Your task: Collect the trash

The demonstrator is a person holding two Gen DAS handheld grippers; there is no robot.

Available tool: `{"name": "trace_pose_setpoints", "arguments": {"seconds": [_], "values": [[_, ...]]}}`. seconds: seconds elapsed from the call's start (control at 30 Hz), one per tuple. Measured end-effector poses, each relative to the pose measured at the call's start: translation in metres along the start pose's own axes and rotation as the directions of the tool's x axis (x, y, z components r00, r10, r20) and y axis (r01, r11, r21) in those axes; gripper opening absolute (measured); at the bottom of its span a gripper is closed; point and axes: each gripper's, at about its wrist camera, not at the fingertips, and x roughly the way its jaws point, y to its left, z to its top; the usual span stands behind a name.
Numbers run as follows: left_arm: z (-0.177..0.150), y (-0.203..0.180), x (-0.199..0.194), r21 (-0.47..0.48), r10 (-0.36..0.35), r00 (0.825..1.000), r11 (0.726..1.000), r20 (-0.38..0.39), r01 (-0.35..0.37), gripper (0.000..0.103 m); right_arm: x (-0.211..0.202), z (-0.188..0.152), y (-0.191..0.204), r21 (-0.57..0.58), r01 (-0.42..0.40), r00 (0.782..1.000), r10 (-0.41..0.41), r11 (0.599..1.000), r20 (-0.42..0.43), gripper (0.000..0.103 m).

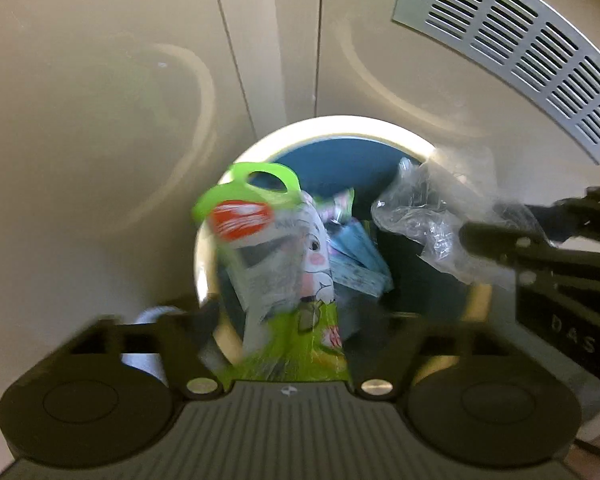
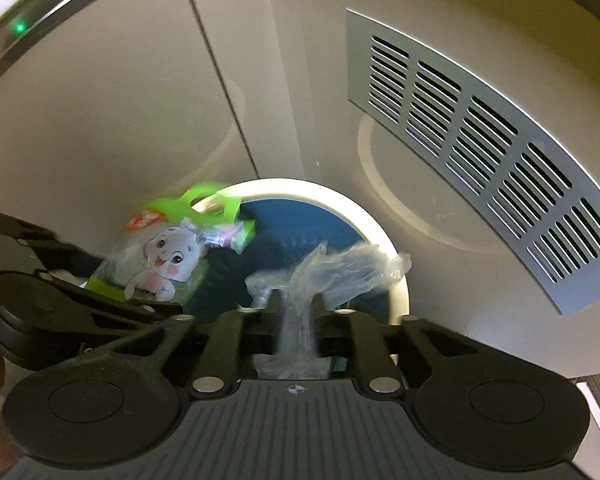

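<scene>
Green packet [image 1: 284, 264] at 12 o'clock between left gripper [image 1: 288, 312] jaws, spread apart, over bin [image 1: 340, 126]. Clear wrapper [image 2: 300, 312] between right gripper [image 2: 296, 304] jaws; grip cannot be told.

Green cartoon wrapper [image 1: 284, 264] is smeared with blur between the left gripper's [image 1: 288, 320] wide-spread fingers, its red label unreadable and its lower end lost behind the gripper body. Whether either pad touches it, can't tell. Clear plastic wrap [image 2: 320, 276] blurs out ahead of the right gripper [image 2: 298, 304], its tail hidden below the finger bases. Bin [image 2: 396, 280]: near rim covered by both tools, contents beneath a muddle of blue scraps [image 1: 360, 256]. Vent grille [image 1: 520, 40] runs off the right edge.
</scene>
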Motion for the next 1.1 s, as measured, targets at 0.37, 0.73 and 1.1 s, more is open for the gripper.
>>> {"name": "trace_pose_setpoints", "arguments": {"seconds": [0.37,0.73,1.1], "values": [[-0.021,0.016,-0.018,-0.009,0.045,0.999,0.999,-0.018,-0.045,0.103,-0.013,-0.005,-0.007,0.041,0.004,1.000,-0.003,0.999,-0.018,0.073],[-0.048,0.021,-0.068,-0.059,0.043,0.996,0.998,0.072,-0.038,0.103,-0.073,-0.023,0.013,-0.046,-0.010,0.999,0.012,0.999,0.048,0.086],[-0.062,0.014,-0.098,-0.070,0.083,0.986,0.995,0.142,-0.074,0.103,-0.094,-0.033,0.028,-0.142,0.039,0.992,-0.020,0.989,0.127,0.086]]}}
